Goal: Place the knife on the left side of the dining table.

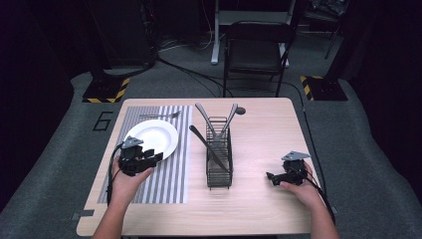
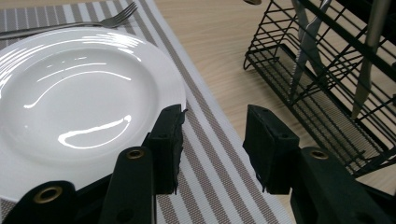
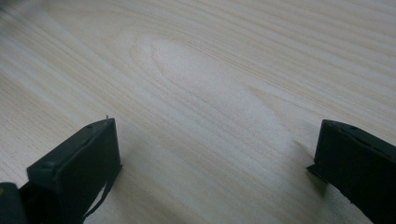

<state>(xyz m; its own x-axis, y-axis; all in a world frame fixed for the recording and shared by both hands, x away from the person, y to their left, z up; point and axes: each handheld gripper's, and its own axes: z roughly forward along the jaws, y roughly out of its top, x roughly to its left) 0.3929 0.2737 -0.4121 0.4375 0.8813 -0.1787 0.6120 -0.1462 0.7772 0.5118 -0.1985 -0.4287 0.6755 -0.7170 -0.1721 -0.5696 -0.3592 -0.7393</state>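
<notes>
**Both grippers empty at the table**

Left gripper [image 1: 149,160] hovers at the near right rim of the white plate [image 1: 154,137], jaws parted, nothing between them. The plate sits on the striped placemat [image 1: 171,174], a fork [image 1: 159,115] lying just beyond it. Centre table, the black wire caddy [image 1: 219,164] holds cutlery. Over on the right, the right gripper [image 1: 272,176] is spread wide above bare wooden table [image 1: 259,209].

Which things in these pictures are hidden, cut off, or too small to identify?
- Utensils in the wire caddy, high view: too small to tell the type; their lower ends sit behind the mesh.
- Fork, left gripper view: handle cut off by the left edge.
- Dark round object behind the caddy, high view: too small to identify.
</notes>
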